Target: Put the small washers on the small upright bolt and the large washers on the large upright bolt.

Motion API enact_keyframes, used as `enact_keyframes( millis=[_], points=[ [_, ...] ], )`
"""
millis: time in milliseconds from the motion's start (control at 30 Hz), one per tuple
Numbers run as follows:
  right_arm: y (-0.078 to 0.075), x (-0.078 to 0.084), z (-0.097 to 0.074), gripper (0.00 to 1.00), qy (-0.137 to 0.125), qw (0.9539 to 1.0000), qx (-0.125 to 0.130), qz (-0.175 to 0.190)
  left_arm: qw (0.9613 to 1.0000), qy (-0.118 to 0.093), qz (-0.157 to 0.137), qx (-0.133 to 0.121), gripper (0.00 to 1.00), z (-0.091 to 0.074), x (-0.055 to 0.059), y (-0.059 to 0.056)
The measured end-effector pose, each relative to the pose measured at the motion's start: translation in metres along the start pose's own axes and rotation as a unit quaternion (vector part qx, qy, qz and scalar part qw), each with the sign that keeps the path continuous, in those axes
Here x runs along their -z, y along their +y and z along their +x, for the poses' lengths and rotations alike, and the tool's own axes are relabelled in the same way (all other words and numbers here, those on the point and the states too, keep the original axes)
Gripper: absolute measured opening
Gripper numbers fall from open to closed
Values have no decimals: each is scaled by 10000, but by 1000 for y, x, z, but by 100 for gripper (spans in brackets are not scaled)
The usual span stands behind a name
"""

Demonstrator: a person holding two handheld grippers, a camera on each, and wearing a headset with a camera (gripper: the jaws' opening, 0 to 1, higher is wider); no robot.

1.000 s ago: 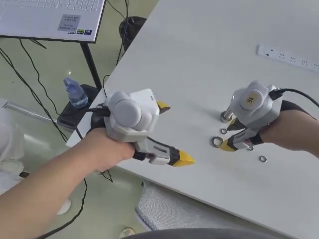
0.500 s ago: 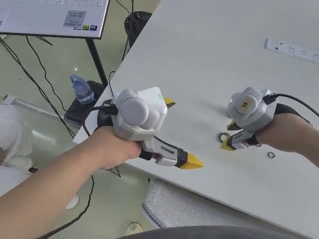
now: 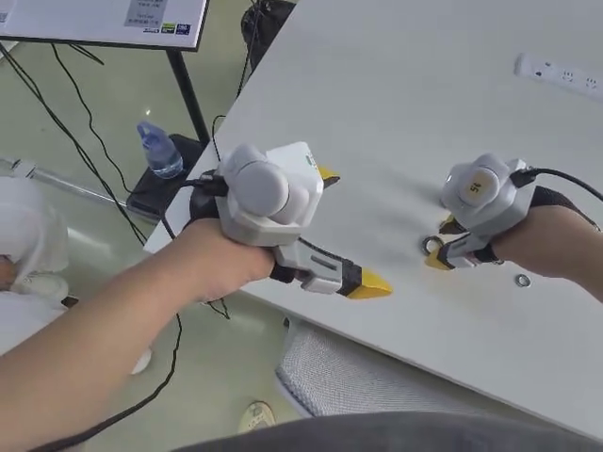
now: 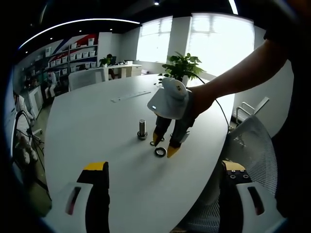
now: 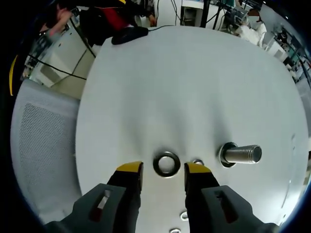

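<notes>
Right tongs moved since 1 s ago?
Yes. Against the fixed small washer in the head view, the right tongs shifted left, over the large washer.

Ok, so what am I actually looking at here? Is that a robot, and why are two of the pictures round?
There is no robot. A person holds a hand-held gripper in each hand. The head view comes from a camera on the person's head, looking down at the left gripper and the right gripper at a white table. Each round picture comes from a camera riding on one gripper, looking out along its two yellow-tipped jaws. On the table a bolt stands upright, and a large washer and some small washers lie flat. Nothing is held. The left jaws are wide open near the table's edge. The right jaws are open on either side of the large washer.
</notes>
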State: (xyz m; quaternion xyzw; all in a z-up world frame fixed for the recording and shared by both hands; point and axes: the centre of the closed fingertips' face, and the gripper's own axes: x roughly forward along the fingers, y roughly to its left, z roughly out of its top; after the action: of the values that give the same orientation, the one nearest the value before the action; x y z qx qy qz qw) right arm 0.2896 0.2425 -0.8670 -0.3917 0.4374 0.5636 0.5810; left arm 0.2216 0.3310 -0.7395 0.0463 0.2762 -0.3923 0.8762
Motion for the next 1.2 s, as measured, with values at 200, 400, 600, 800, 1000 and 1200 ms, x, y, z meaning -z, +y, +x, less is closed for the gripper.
enact_keyframes(
  millis=[200, 400, 600, 800, 1000, 1200],
  points=[
    [0, 1, 2, 34, 8, 10000, 9, -39, 10000, -19, -59, -42, 93, -3, 2, 3],
    [-1, 2, 3, 31, 152, 9994, 158, -258, 10000, -13, -73, -31, 91, -2, 2, 2],
    [2, 2, 4, 28, 263, 9989, 133, -360, 10000, 5, -45, 13, 90, 1, 0, 1],
    [2, 2, 6, 25, 466, 9980, 197, -385, 9999, -81, -53, 79, 89, 3, -3, -2],
    [1, 1, 6, 23, 559, 9979, 215, -238, 10000, -50, -31, 26, 88, 1, -1, -1],
    [1, 0, 8, 21, 902, 9954, 199, -242, 10000, -6, 45, -7, 86, -2, 1, 0]
  ],
)
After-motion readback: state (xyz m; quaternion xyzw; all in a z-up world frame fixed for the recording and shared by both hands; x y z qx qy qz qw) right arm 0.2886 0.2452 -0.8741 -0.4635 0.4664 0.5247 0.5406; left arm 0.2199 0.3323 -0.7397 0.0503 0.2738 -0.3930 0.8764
